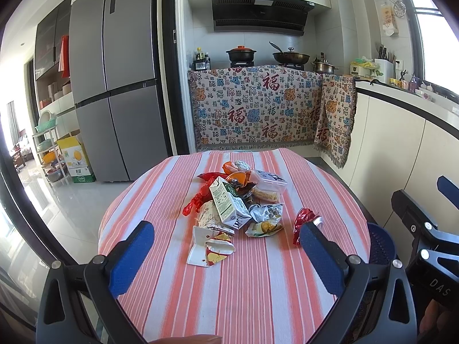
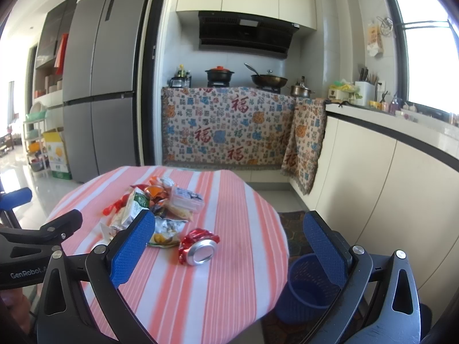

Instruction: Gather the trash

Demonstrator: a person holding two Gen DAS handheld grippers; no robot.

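A heap of trash lies mid-table on the striped cloth (image 1: 258, 286): a white and green milk carton (image 1: 229, 203), red wrappers (image 1: 198, 197), a clear plastic box (image 1: 268, 182), snack bags (image 1: 265, 220) and torn paper packaging (image 1: 209, 246). A crushed red can (image 2: 198, 246) lies apart on the right (image 1: 304, 222). My left gripper (image 1: 226, 236) is open above the near side of the table, nothing between its fingers. My right gripper (image 2: 229, 229) is open too, with the can ahead between its fingers, untouched. A blue mesh bin (image 2: 309, 281) stands on the floor right of the table.
The round table's edge (image 2: 275, 218) drops off to the right above the bin and a dark mat (image 2: 295, 223). Behind are a cloth-covered stove counter (image 1: 258, 106), a grey fridge (image 1: 114, 71) and a white counter (image 2: 387, 172) along the right.
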